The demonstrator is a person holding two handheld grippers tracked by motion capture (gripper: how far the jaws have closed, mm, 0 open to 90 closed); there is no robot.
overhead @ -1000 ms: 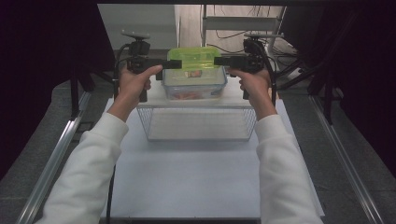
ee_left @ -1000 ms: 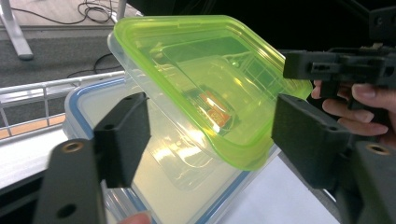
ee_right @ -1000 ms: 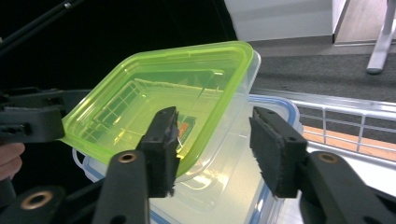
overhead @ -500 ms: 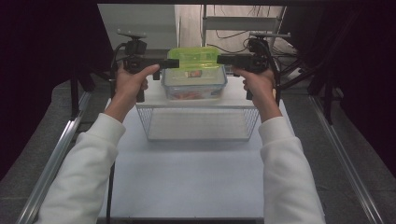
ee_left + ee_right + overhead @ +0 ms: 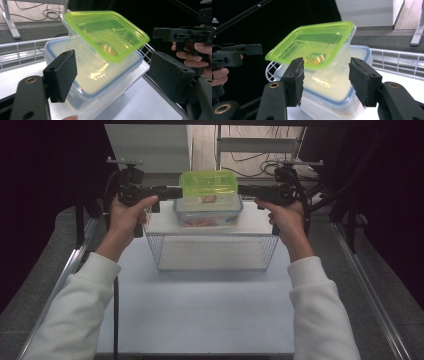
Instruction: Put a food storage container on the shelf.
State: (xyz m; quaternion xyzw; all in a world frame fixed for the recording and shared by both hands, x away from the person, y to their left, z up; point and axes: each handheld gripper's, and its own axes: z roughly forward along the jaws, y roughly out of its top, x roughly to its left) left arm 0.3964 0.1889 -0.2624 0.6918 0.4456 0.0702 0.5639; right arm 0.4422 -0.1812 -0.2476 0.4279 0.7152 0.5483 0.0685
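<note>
Two stacked food boxes behind a wire basket (image 5: pixel 210 251).
Green-lidded box (image 5: pixel 208 185) rests tilted on the blue-rimmed box (image 5: pixel 207 215); left gripper (image 5: pixel 175 193) and right gripper (image 5: pixel 243 190), both open and empty, flank it with clear gaps, the right one's jaws having just been opening; contents blurred.

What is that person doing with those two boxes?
A person holds a gripper in each hand, one on either side of two stacked plastic boxes. The green-lidded box sits tilted on top of the blue-rimmed box, which stands on a white shelf above a wire basket. The left gripper and the right gripper both have their jaws open, and the right one's jaws have just been opening. Neither seems to be squeezing a box.
</note>
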